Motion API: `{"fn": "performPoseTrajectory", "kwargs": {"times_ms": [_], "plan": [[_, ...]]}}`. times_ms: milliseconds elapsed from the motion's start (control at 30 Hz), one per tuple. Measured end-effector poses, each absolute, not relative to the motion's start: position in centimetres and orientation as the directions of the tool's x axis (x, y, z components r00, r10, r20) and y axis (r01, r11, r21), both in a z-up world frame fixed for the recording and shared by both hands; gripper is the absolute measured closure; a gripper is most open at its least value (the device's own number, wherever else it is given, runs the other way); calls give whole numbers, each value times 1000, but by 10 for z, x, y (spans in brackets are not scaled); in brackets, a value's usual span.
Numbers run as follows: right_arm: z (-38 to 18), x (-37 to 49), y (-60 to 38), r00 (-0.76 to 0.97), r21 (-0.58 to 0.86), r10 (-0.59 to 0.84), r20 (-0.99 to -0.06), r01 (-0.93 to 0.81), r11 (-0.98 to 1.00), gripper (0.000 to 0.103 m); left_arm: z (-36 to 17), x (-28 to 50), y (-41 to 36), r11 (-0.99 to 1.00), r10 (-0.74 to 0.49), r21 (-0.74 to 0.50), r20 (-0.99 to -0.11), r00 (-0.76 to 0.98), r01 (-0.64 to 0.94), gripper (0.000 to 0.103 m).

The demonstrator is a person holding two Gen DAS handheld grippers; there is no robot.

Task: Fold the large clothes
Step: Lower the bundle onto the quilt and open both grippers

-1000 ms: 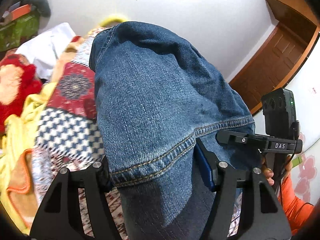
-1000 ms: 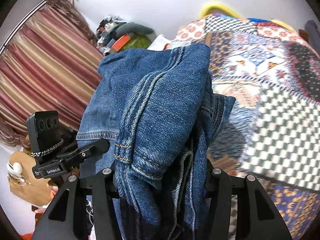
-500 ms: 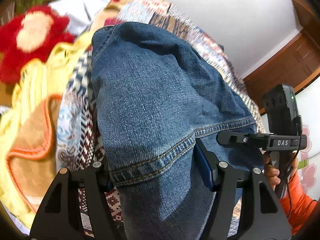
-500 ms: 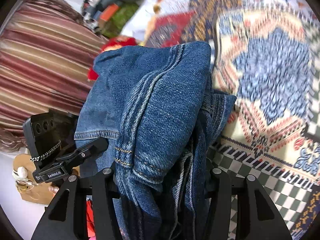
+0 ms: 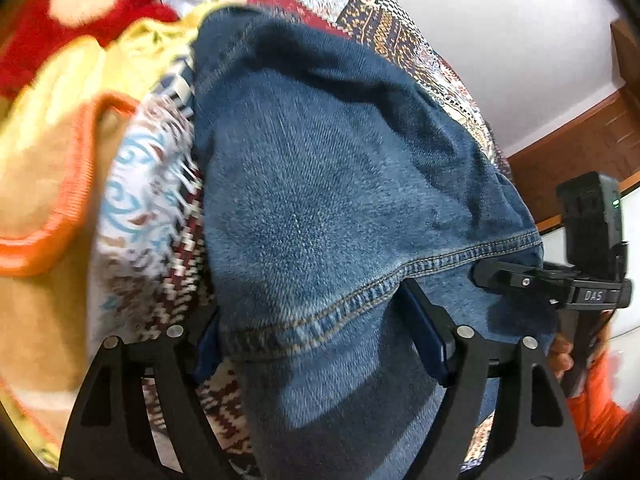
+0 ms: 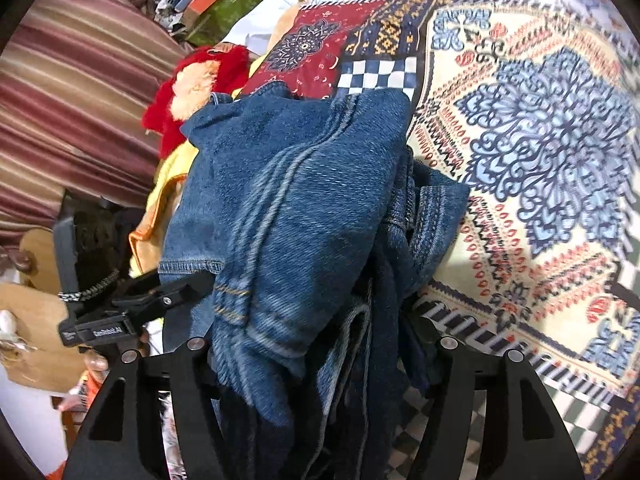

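Observation:
Folded blue jeans [image 5: 320, 200] fill the left wrist view, the stitched hem lying between the jaws of my left gripper [image 5: 316, 340]. Those jaws are opening, and the left pad [image 5: 206, 344] stands just off the denim. In the right wrist view the same jeans [image 6: 300, 200] are bunched in thick folds between the jaws of my right gripper [image 6: 316, 344], which are also opening and easing off the cloth. The bundle sits low on the patterned bedspread [image 6: 540, 140]. Each view shows the other gripper's camera housing [image 5: 588, 220] [image 6: 92, 280] close beside the jeans.
A red plush toy [image 6: 196, 84] and a yellow blanket with orange trim [image 5: 52, 140] lie left of the jeans. A striped curtain [image 6: 72, 100] hangs further left, with piled items [image 6: 216, 0] behind. A wooden door [image 5: 580, 148] and an orange sleeve [image 5: 596, 412] are at the right.
Both grippers have sunk with the jeans towards the bedspread, which now fills the background. In both views the fingers stand wider apart than before.

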State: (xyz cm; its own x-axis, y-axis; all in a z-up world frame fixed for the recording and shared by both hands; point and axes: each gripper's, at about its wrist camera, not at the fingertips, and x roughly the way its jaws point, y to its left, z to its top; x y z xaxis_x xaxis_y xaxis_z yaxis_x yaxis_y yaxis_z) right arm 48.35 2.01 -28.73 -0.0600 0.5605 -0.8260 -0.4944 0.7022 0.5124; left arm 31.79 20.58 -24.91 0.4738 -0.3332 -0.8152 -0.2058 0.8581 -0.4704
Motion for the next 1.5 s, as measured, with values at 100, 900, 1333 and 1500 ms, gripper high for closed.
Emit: {"fn": "performPoseTrajectory", "kwargs": {"times_ms": [100, 900, 1333, 1500], "plan": [[-265, 475, 18, -13, 453, 533, -846, -546, 705, 40, -230, 308, 204, 896, -251, -396, -825, 505, -202, 24], [-252, 387, -30, 189, 233, 461, -867, -663, 711, 30, -240, 229, 159, 925, -139, -295, -848, 512, -239, 24], [-133, 333, -80, 392, 277, 622, -678, -647, 710, 30, -118, 175, 135, 944, -16, -252, -681, 732, -215, 24], [-71, 291, -94, 488, 262, 703, -518, -691, 673, 30, -50, 144, 105, 966, 29, -204, -516, 856, -156, 24]]}}
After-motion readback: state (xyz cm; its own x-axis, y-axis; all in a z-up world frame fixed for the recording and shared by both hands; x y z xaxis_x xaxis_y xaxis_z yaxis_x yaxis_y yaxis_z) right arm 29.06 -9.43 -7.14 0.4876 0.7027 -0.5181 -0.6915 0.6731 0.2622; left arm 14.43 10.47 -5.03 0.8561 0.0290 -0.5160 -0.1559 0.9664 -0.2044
